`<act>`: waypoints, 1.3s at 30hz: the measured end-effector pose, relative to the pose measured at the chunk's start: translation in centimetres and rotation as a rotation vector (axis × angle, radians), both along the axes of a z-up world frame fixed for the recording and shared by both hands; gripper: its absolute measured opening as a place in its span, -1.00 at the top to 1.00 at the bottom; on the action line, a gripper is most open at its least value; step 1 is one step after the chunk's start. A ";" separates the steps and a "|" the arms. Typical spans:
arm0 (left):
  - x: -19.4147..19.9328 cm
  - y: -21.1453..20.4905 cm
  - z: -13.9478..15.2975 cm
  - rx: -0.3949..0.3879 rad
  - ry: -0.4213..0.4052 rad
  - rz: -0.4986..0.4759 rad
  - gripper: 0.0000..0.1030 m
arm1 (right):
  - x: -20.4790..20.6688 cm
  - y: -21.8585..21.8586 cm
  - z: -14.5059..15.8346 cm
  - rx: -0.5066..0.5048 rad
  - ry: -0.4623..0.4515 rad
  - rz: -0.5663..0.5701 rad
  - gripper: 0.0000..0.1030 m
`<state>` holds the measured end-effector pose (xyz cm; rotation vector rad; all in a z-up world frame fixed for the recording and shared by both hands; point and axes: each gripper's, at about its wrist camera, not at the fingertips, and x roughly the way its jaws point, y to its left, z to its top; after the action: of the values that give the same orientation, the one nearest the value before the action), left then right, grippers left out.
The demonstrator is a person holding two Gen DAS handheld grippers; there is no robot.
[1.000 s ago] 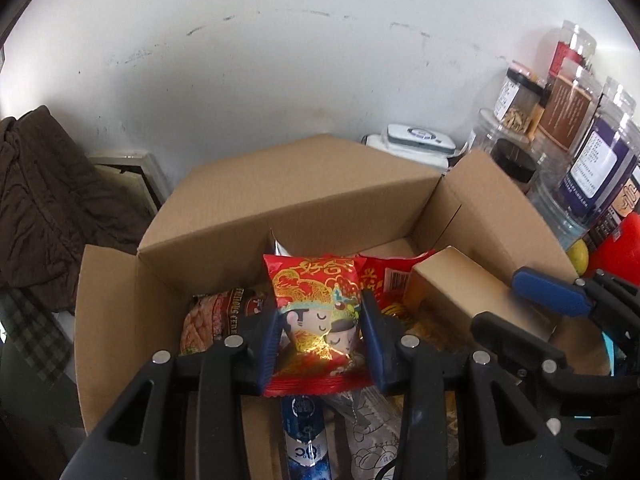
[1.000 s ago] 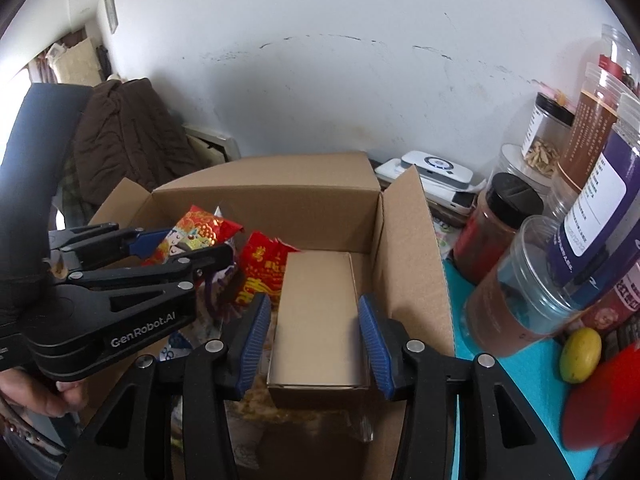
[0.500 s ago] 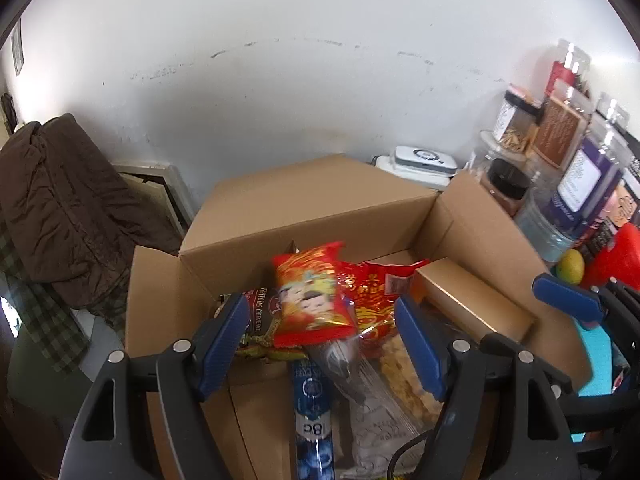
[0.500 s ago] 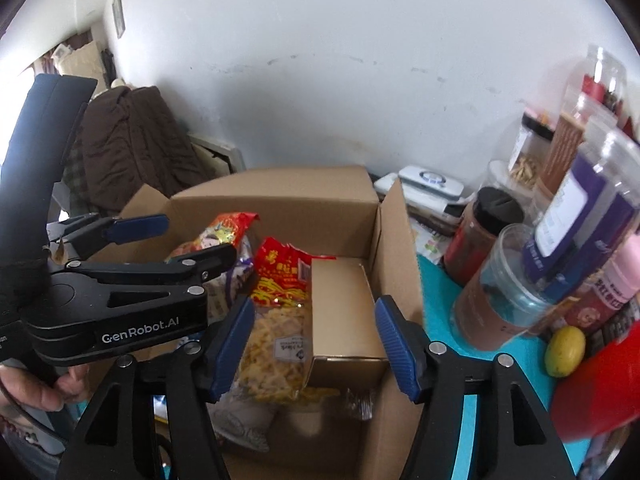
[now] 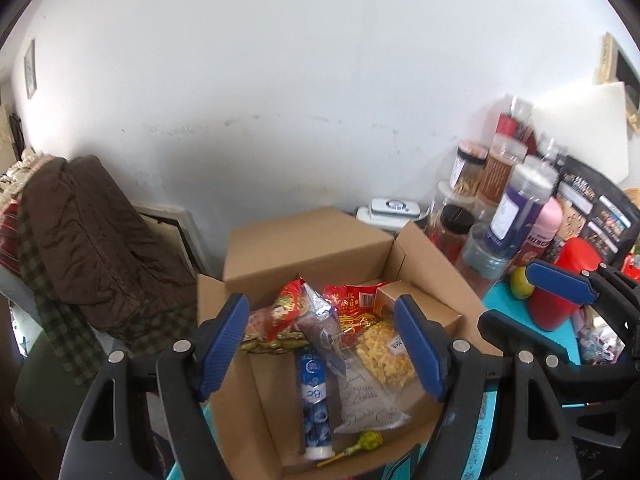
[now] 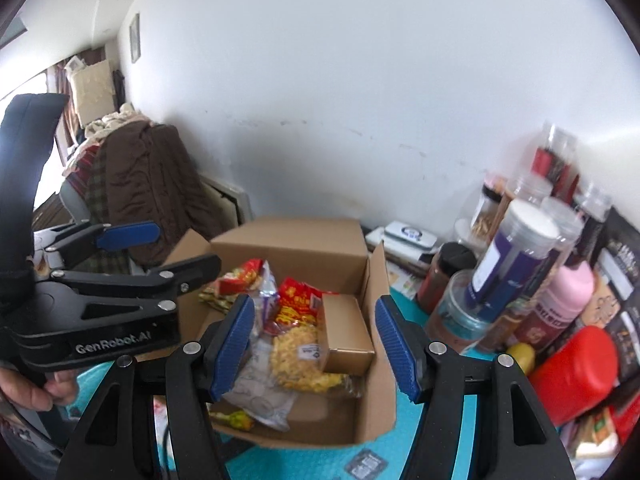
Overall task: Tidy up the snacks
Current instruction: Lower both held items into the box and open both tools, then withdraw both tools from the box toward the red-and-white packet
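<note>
We counted one cardboard box (image 5: 434, 264) holding two red packets, one blue tube (image 5: 316, 400), one small carton (image 6: 346, 334) and one lollipop (image 5: 366, 440). Our left gripper (image 5: 326, 346) and right gripper (image 6: 316, 346) both gaped wide, empty, above the box. Jars (image 6: 516, 256) crowded beside it.

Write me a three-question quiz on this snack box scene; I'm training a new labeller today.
1. True or false: both pairs of jaws, left gripper and right gripper, are shut on snacks.
2. The small brown carton lies against which wall of the cardboard box: A left, B right?
3. Fill in: the lollipop lies at the box's ____ end.

Key: 1 false; 2 B; 3 near
</note>
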<state>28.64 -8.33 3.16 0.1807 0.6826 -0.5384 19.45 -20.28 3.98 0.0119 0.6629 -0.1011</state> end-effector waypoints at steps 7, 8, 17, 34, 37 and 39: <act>-3.9 3.6 2.6 -0.048 -0.036 -0.009 -0.46 | -3.7 3.0 2.2 -0.008 -0.048 0.031 -0.29; -4.4 4.0 2.8 -0.050 -0.043 -0.008 -0.46 | -4.0 3.3 2.1 -0.010 -0.051 0.035 -0.30; -8.0 8.1 2.6 -0.023 -0.065 -0.010 -0.46 | -7.6 7.1 1.5 0.000 -0.056 0.079 -0.30; -10.2 12.9 -3.0 0.018 0.017 -0.026 -0.46 | -9.3 12.0 -4.1 0.040 0.007 0.161 -0.30; -10.0 13.4 -4.5 0.024 0.038 -0.031 -0.46 | -8.9 12.4 -5.7 0.057 0.039 0.176 -0.30; -9.8 13.7 -5.7 0.031 0.053 -0.041 -0.46 | -8.7 12.6 -6.9 0.065 0.060 0.186 -0.30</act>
<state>18.84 5.34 -2.55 0.2102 0.7405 -0.5739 10.77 -7.69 -2.95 0.0100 0.7242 0.0998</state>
